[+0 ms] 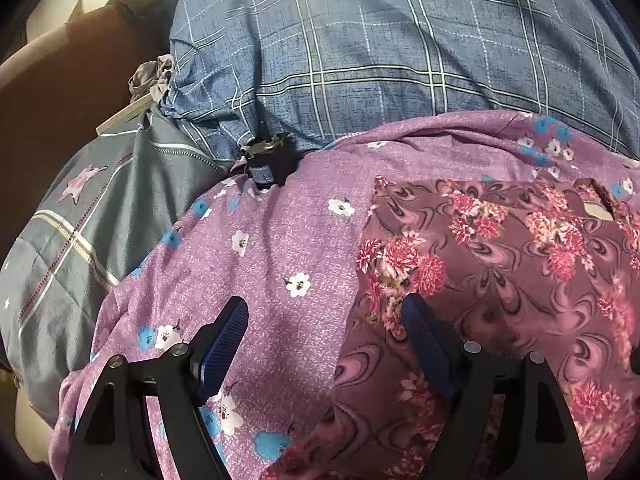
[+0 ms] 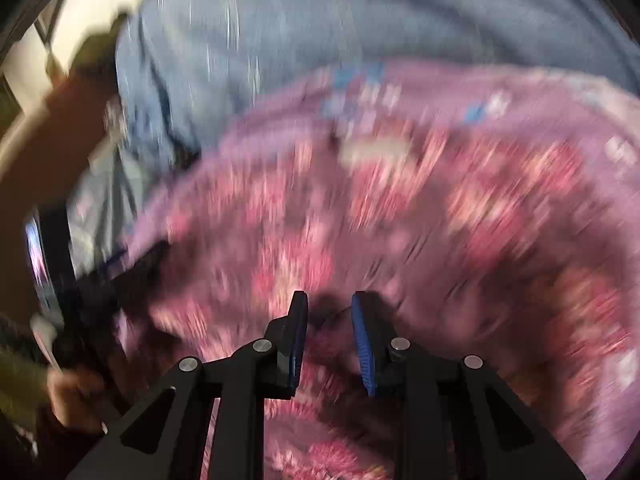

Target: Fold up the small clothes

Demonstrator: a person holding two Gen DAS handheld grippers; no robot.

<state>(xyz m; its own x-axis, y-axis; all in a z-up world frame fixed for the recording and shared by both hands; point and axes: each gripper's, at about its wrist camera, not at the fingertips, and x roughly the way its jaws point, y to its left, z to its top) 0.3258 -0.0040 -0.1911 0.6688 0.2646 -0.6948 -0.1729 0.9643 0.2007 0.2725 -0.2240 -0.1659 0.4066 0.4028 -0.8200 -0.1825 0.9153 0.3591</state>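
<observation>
I have the floral garment (image 1: 500,272) lying flat on the purple bedspread (image 1: 280,248), and what matters now is where its near left edge sits against my two tools. In the left wrist view that edge runs roughly away from me, from the near edge of the bed up toward the blue checked pillow (image 1: 360,48), and my left gripper (image 1: 324,320) straddles it: one pad is over bare bedspread, the other over the garment's printed cloth. Its jaws stand wide apart and grip nothing; whether the lower pad touches the fabric I cannot tell. My right gripper (image 2: 330,312) hovers over the middle of the same garment (image 2: 440,220), its jaws only narrowly parted with no cloth between them, and that view is too smeared to read any edge or seam. So I judge the left hand the nearer one to a graspable border, and the fold would likely carry that edge across toward the right-hand side. A small dark gadget (image 1: 268,160) rests well beyond, at the foot of the pillow, clear of the garment.
</observation>
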